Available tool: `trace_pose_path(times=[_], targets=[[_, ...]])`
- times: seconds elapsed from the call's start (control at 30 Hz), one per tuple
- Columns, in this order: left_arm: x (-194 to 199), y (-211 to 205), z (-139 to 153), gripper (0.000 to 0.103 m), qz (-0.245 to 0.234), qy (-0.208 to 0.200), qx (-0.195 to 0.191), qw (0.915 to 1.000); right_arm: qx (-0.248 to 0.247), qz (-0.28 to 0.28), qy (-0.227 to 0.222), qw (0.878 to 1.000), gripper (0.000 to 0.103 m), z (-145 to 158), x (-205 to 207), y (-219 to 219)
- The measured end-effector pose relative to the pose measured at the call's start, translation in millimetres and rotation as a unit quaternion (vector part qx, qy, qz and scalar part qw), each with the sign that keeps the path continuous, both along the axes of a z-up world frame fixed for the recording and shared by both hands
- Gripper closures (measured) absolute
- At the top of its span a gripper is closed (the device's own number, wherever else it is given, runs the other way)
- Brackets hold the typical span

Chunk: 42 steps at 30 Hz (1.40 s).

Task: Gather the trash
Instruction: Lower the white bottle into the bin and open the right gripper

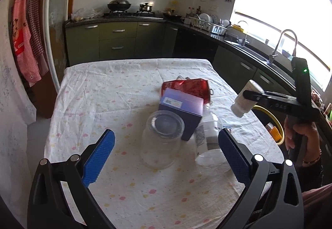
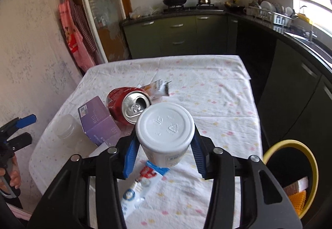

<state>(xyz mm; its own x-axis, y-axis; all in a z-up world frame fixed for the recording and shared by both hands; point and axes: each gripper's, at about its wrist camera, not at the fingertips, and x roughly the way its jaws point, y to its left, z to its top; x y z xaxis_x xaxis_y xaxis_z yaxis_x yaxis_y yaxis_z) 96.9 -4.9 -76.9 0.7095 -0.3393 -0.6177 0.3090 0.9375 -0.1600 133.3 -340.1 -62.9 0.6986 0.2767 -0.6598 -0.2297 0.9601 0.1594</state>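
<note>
My right gripper (image 2: pixel 165 137) is shut on a white plastic cup (image 2: pixel 166 131), held above the table; it also shows in the left wrist view (image 1: pixel 245 98). My left gripper (image 1: pixel 166 146) is open and empty above the table, in front of a clear plastic jar (image 1: pixel 164 137) and a clear bottle (image 1: pixel 209 137) lying down. Behind them are a purple box (image 1: pixel 180 108) and a crushed red can (image 1: pixel 186 87). A white wrapper (image 2: pixel 159 87) lies past the can. A blue-and-white flat package (image 2: pixel 141 185) lies under the right gripper.
A black bin with a yellow rim (image 2: pixel 290 177) stands on the floor at the table's right side, with orange and other trash inside. The table has a white floral cloth (image 1: pixel 103 94). Green kitchen cabinets (image 1: pixel 118 40) and a sink counter (image 1: pixel 259 54) lie beyond.
</note>
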Motion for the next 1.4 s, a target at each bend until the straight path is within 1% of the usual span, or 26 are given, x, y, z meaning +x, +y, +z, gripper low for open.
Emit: trace_pose_path(times=[0.1,0.2,0.23,0.27,0.3,0.37,0.5,0.6,0.77,0.83,0.87,1.03,1.17,1.4], targets=[[0,-8,0,0.005,-0.016,0.0,0.005,0.9999,0.0,-0.038,-0.01,0.999,0.058,8,-13,-31],[1,-12,-2,0.005,-0.03,-0.002,0.003,0.9995,-0.009,-0.105,-0.009,0.994,0.058,10,-23,-74],[3,-12,-3,0.005,-0.034,0.0,0.001,0.9994,-0.011,-0.133,-0.005,0.991,0.058,9,-26,-92],[4,-12,-5,0.005,-0.035,0.002,0.0,0.9994,-0.013,-0.15,-0.001,0.989,0.058,8,-27,-103],[7,-12,-7,0.005,-0.036,0.005,-0.003,0.9993,-0.019,-0.178,0.006,0.984,0.058,5,-29,-120],[11,-9,-10,0.005,-0.035,0.01,-0.01,0.9993,-0.032,-0.21,0.016,0.977,0.058,-2,-27,-141],[20,-7,-19,0.005,-0.024,0.026,-0.018,0.9992,-0.034,-0.247,0.046,0.967,0.058,-25,-19,-171],[24,-8,-23,0.005,-0.023,0.034,-0.018,0.999,-0.023,-0.262,0.067,0.963,0.058,-45,-7,-190],[28,-13,-23,0.005,-0.024,0.032,-0.007,0.9992,-0.008,-0.272,0.092,0.958,0.058,-72,8,-208],[29,-15,-23,0.005,-0.026,0.033,-0.006,0.9991,0.0,-0.278,0.09,0.956,0.052,-75,9,-212],[30,-16,-23,0.005,-0.028,0.034,-0.005,0.999,0.004,-0.28,0.086,0.956,0.045,-75,8,-213],[35,-24,-27,0.005,-0.039,0.04,-0.002,0.9985,0.007,-0.279,0.062,0.958,0.042,-62,-5,-209],[42,-26,-33,0.005,-0.046,0.051,-0.01,0.9976,0.006,-0.273,0.052,0.961,0.037,-53,-15,-203],[57,-23,-52,0.005,-0.044,0.075,-0.009,0.9962,0.004,-0.254,0.043,0.966,0.037,-47,-19,-186]])
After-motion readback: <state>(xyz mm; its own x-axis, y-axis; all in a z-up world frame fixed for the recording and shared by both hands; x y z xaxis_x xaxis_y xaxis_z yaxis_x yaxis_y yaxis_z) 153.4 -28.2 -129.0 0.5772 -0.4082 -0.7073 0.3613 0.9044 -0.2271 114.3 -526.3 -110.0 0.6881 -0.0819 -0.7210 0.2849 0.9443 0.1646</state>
